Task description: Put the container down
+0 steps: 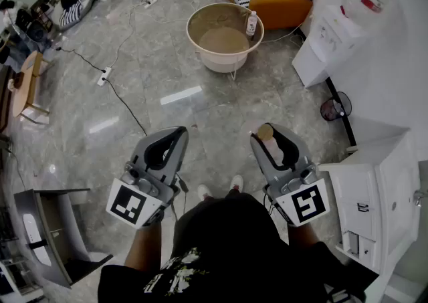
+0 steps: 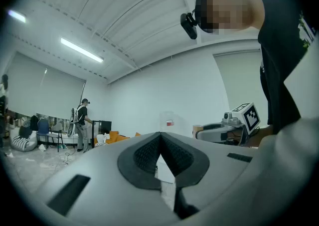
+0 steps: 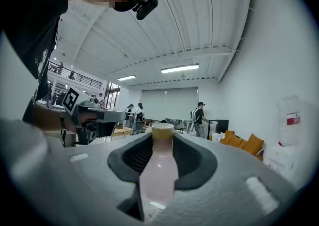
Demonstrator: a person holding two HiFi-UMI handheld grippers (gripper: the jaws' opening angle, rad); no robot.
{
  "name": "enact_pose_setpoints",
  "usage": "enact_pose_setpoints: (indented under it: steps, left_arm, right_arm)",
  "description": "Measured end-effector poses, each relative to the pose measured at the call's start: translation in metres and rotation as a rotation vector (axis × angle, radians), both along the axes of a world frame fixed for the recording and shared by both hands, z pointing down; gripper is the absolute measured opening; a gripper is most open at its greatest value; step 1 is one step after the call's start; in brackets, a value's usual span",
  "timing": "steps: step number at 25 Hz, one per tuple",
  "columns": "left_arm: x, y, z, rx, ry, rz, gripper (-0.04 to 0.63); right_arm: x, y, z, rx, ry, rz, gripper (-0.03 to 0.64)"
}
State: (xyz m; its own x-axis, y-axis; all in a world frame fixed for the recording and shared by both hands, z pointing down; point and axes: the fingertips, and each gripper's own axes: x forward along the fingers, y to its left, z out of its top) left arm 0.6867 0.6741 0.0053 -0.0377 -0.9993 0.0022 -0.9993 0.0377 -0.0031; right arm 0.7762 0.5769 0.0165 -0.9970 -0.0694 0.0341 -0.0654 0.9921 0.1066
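Your dark shirt (image 1: 207, 255) fills the bottom of the head view. Both grippers project just beyond it, held level and roughly parallel over the grey floor (image 1: 167, 94).

Right gripper (image 1: 271, 136): jaws partly spread and clamped on the container (image 1: 273, 149), a pale pink bottle lying along the jaws. Its tan cap (image 1: 265, 132) points forward past the tips. The right gripper view confirms that the pads press both sides of the body. So the container is in the air, in your right gripper, well short of any surface.

Left gripper (image 1: 175, 133): jaws closed together with nothing between them. The left gripper view shows the pads meeting at the tips. It is idle and well apart from the right.

Step in hand, as judged: carry phase, put-down not yet begun. A likely place is the round beige tub (image 1: 221, 62) ahead, where a second bottle (image 1: 252, 24) stands at its right rim. The white cabinet (image 1: 374, 181) at your right is nearer. Cannot tell which is meant.

Next move calls for:
- bringing the right gripper over the chosen surface
- turning your wrist so the bottle's base faces down
- lowering to contact, and only then spreading the jaws

Risk: released level, it would probably roll
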Motion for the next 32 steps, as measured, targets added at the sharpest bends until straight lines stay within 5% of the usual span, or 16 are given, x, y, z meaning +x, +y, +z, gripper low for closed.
enact_pose_setpoints:
  steps: [32]
  left_arm:
    - [0.028, -0.072, 0.041, -0.05, 0.0, -0.13, 0.005]
  right_arm:
    - [0.025, -0.088, 0.027, -0.025, -0.001, -0.156, 0.123]
